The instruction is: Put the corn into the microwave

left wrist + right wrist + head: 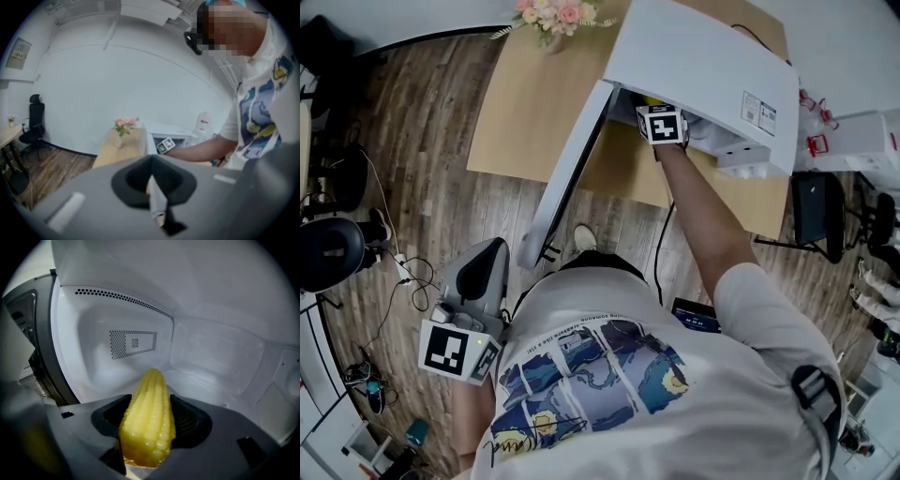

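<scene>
The right gripper (pixel 146 441) has its jaws clamped on the corn (pixel 149 404), one pad on each flank of the cob. The cob lies lengthwise between the jaws, so its long axis runs straight along them, the tapered tip leading and the thick end back at the throat. That tip points deep into the microwave (pixel 117 333), toward the corner where the perforated side wall meets the back wall. The corn is inside the opening, held above the cavity floor; no view shows it touching anything but the jaws. The call from here is that the move ahead is down and release, since the floor lies below and just ahead of the tip.

In the head view the marker cube sits right at the mouth of the microwave, beside the door (pixel 567 178), which hangs wide open. This is plainly the working arm.

The left gripper (pixel 154 199) is well away from the microwave, low at the person's side over the wooden floor (pixel 412 187). Its jaws are pressed together with nothing between them. The microwave stands on the table (pixel 525 112).
</scene>
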